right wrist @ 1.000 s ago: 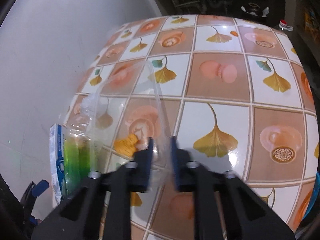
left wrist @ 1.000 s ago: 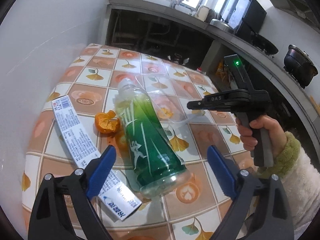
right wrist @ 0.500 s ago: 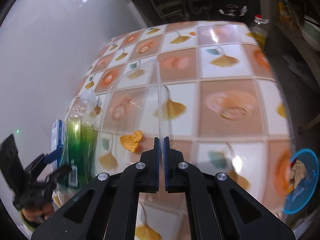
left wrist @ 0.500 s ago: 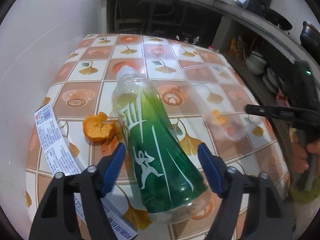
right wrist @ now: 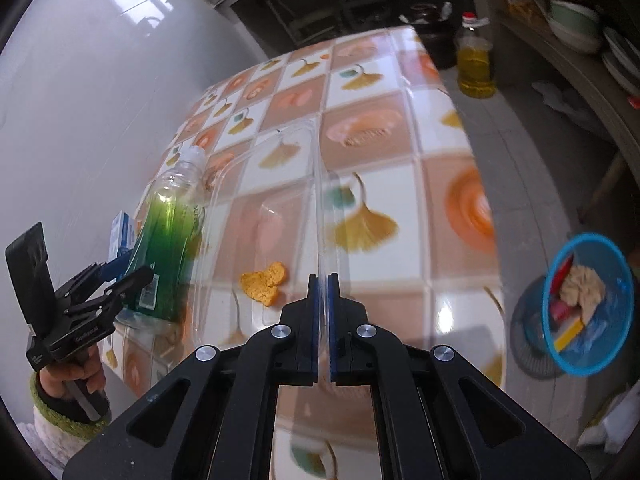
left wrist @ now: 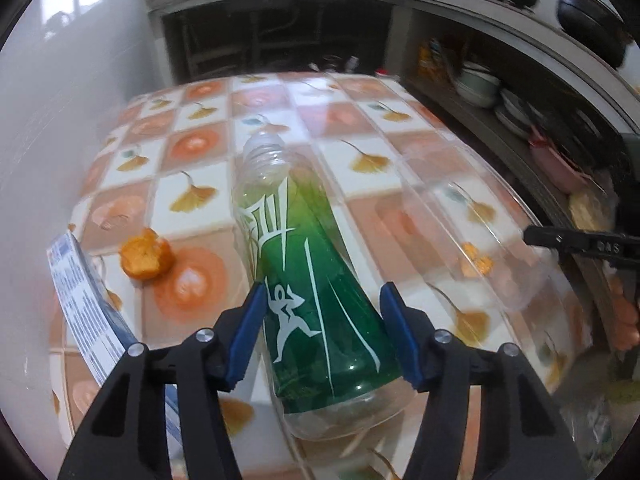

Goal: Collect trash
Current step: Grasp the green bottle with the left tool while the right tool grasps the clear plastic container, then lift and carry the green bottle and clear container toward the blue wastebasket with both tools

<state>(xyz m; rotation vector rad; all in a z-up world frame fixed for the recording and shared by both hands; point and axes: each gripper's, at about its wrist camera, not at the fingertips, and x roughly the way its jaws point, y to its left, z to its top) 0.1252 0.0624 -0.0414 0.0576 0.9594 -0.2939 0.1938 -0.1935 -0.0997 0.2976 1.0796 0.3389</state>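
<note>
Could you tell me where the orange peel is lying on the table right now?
In the left wrist view the orange peel lies on the tablecloth, left of the green bottle and beside the blue-and-white box.

Daylight glares off the white wall [right wrist: 80, 92] and the glossy table [right wrist: 448, 208]. Its right edge smears with motion blur; fisheye bending darkens every corner.
</note>
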